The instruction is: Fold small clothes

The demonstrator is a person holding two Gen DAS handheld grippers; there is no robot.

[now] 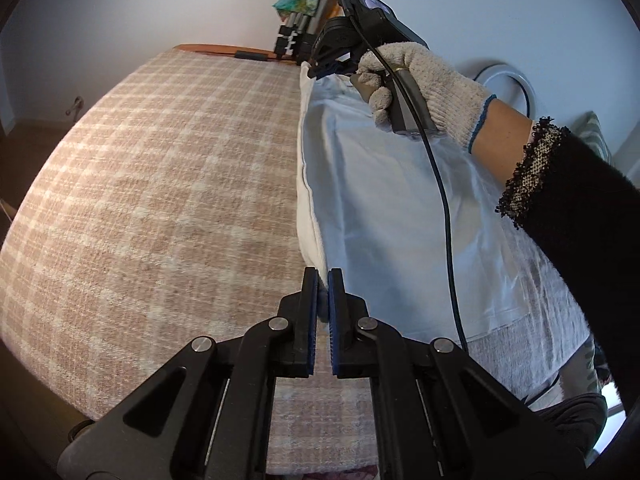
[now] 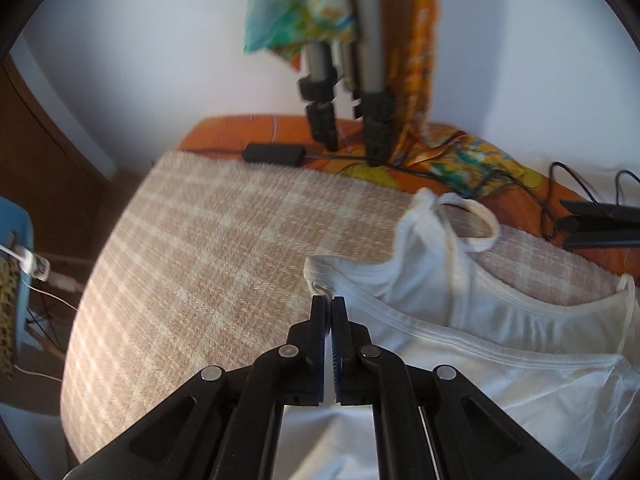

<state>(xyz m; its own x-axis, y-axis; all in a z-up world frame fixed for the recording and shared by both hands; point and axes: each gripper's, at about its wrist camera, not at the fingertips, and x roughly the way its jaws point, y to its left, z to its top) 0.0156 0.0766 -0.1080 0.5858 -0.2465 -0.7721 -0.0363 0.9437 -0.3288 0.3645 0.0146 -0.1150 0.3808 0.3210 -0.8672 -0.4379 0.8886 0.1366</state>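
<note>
Checked blanket point(image 1: 160, 184) covers the bed from nine o'clock to the centre in both views. White garment point(image 1: 392, 216) lies on it from the centre out to three o'clock, its left edge lifted. At six o'clock in the left wrist view, the left claw point(image 1: 323, 292) is clenched on the garment's near left edge. At one o'clock there, a gloved hand point(image 1: 424, 84) holds the right claw point(image 1: 316, 70), clenched on the far left corner. Tripod legs point(image 2: 344, 92) draped with colourful cloth point(image 2: 288, 4) stand at twelve o'clock.
</note>
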